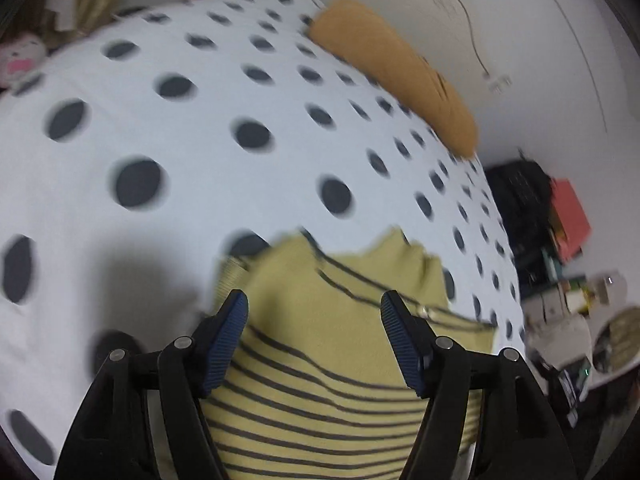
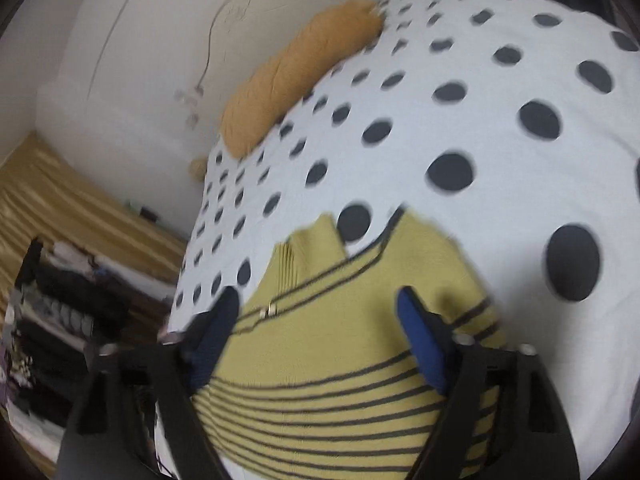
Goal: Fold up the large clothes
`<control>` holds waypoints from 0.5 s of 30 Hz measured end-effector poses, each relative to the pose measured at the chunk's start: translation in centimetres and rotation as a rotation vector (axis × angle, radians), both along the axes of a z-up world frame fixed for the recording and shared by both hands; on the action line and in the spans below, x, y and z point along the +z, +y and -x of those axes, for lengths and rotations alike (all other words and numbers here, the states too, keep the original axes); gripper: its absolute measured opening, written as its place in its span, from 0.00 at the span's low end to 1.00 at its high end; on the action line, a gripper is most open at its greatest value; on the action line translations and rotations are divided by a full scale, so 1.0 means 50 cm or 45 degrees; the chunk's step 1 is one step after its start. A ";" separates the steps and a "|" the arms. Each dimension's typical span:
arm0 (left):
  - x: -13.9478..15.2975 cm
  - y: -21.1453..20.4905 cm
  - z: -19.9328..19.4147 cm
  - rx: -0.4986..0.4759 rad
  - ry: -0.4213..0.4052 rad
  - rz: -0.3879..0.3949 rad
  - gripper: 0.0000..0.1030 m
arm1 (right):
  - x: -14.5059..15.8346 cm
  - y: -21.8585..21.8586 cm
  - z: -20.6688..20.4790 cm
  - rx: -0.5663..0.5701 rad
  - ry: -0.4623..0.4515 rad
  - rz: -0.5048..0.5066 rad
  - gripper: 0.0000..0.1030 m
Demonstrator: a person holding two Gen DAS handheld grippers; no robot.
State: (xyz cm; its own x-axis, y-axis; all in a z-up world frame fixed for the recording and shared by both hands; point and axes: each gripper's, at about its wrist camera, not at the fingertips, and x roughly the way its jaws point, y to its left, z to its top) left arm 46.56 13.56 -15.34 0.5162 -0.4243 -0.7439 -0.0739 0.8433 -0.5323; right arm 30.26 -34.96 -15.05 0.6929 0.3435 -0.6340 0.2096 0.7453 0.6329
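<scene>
Left wrist view: your left gripper [image 1: 314, 306] hangs nearest the lens, its two blue-padded fingers [image 1: 228, 332] spread wide apart and gripping nothing. Between and under them lies the sweater [image 1: 320, 380], yellow-green with thin dark stripes, spread on the bedspread [image 1: 200, 120]. Whether the pads touch the knit cannot be told from this angle. A small metal button [image 1: 424, 312] sits on the sweater beside the right-hand finger. The sweater's ribbed edge [image 1: 230, 276] shows just past the left-hand finger.

Right wrist view: your right gripper [image 2: 320, 300] likewise stands with its fingers [image 2: 420, 344] parted, nothing clamped, above the same sweater [image 2: 340, 380]. The sweater's collar [image 2: 304, 252] points away from you, and a small metal clasp [image 2: 269, 311] shows near the left-hand finger.

Middle distance, both views: the white bedspread [image 2: 480, 128] with large dark dots bears the sweater on its near part and runs on beyond it.

Farther: an orange-brown pillow [image 1: 396, 72] [image 2: 300, 76] lies along the far edge of the bedspread, against the white wall [image 1: 540, 40] [image 2: 140, 60]. A thin cable [image 1: 476, 48] [image 2: 208, 60] hangs on that wall.

Periphery: a red box [image 1: 570, 216] and dark clutter stand at the right of the left view; a gold curtain [image 2: 80, 208] and a rack of dark items [image 2: 60, 312] at the left of the right view. Motion blur softens both.
</scene>
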 end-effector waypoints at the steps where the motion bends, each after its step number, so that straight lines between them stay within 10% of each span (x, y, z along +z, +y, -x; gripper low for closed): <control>1: -0.022 -0.028 -0.009 -0.035 0.034 0.012 0.65 | -0.017 0.010 -0.008 0.022 0.024 -0.019 0.40; 3: -0.075 -0.071 -0.026 -0.090 0.109 0.022 0.54 | -0.063 0.033 -0.033 0.053 0.096 -0.080 0.12; 7: -0.180 -0.085 -0.065 0.017 0.214 -0.306 0.02 | -0.144 0.045 -0.081 0.061 0.245 0.121 0.10; 11: -0.166 -0.011 -0.097 0.171 0.207 -0.362 0.02 | -0.202 -0.032 -0.118 -0.008 0.348 0.185 0.00; 15: -0.079 0.060 -0.061 0.300 0.130 -0.510 0.07 | -0.119 -0.073 -0.083 -0.107 0.284 0.287 0.03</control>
